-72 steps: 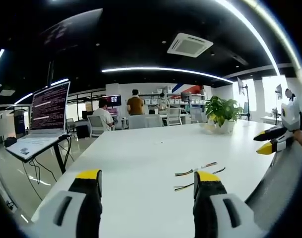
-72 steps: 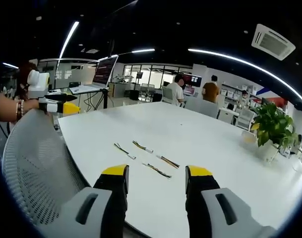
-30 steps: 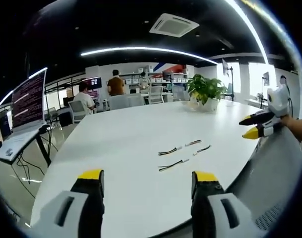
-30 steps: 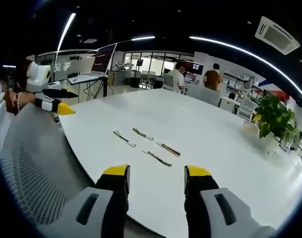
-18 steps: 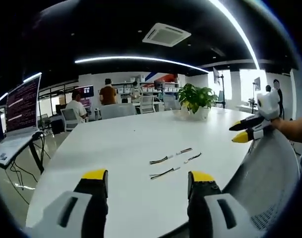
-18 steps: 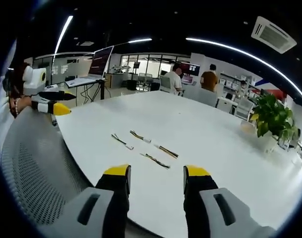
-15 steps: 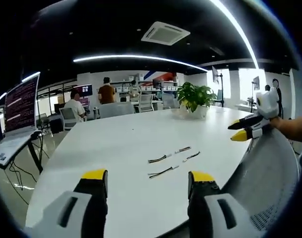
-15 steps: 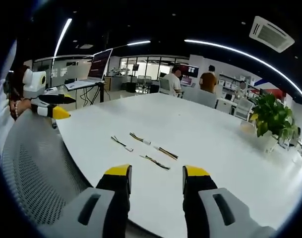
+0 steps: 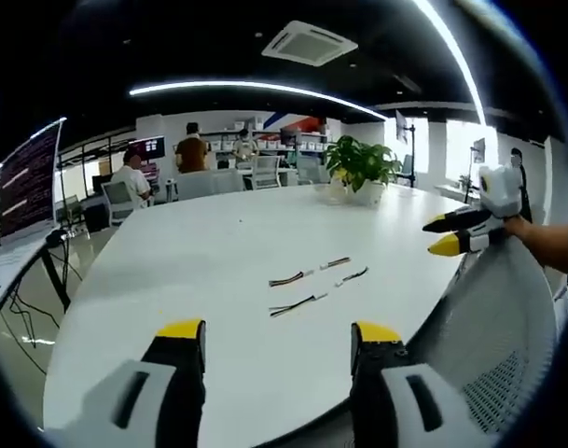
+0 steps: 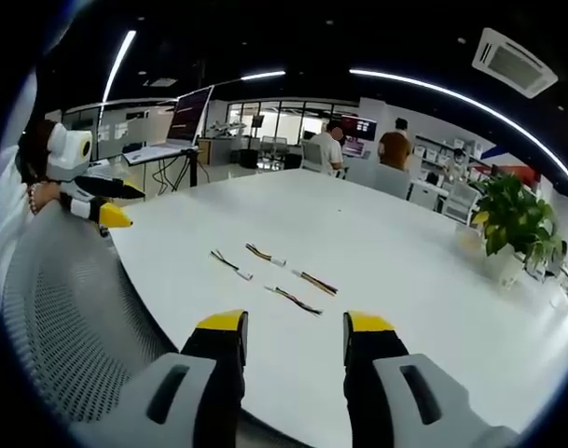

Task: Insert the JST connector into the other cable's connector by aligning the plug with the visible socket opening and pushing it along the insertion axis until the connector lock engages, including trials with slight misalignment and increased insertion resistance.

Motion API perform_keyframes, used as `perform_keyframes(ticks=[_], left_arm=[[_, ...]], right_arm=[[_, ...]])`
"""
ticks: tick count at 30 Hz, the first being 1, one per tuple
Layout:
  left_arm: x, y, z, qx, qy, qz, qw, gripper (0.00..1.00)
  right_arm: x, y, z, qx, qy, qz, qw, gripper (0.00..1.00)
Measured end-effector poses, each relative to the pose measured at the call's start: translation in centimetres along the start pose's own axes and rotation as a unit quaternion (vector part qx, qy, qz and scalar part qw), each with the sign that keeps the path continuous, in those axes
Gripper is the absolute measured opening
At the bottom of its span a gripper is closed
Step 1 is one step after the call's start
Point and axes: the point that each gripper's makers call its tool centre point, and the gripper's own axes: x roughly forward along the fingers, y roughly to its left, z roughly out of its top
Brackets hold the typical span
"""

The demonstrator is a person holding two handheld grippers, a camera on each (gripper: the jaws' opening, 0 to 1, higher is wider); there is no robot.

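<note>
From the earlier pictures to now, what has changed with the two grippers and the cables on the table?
Only the cameras shifted with the hands: the left gripper view swung, so the cables drifted leftward in it. Nothing was taken hold of or let go. The left gripper and right gripper stay open and empty above the near table edge. The four short cables keep their arrangement on the table, unmated.
</note>
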Motion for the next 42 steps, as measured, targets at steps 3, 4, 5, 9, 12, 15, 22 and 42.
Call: perform_keyframes(ticks=[3,4,5,9,12,15,22,42], left_arm=[[0.0,-0.5,-0.6,-0.037,0.015,-0.012,0.9991,0.54],[0.0,-0.4,-1.4,-0.039,0.039,-0.011,0.9984,0.52],[0.0,-0.3,-1.9,-0.035,0.059,-0.005,0.9976,0.52],[0.1,-0.3,-0.9,-0.032,0.031,-0.007,0.9990,0.54],[0.1,-0.6,-1.2,-0.041,0.042,-0.012,0.9982,0.50],[0.0,0.0,-1.5,-0.049,0.049,0.001,0.9976,0.53],[-0.4,-0.1,-1.9,-0.056,0.072,-0.005,0.9958,0.91],[1.5,-3.5,5.3,-0.053,0.033,-0.112,0.9918,0.78]], right_arm=[[0.0,-0.4,-0.1,0.005,0.003,-0.005,1.0000,0.40],[0.1,-0.5,-0.4,0.006,0.010,-0.004,0.9999,0.40],[0.2,-0.8,-0.6,0.010,0.018,-0.007,0.9998,0.41],[0.1,-0.6,-0.4,0.014,0.010,-0.002,0.9999,0.44],[0.0,-1.5,-1.3,0.001,0.035,-0.028,0.9990,0.49],[0.1,-1.0,-1.5,0.001,0.043,-0.016,0.9990,0.49],[0.1,-0.5,-2.1,0.013,0.072,-0.004,0.9973,0.35],[-1.7,-1.3,5.3,0.050,-0.016,0.010,0.9986,0.43]])
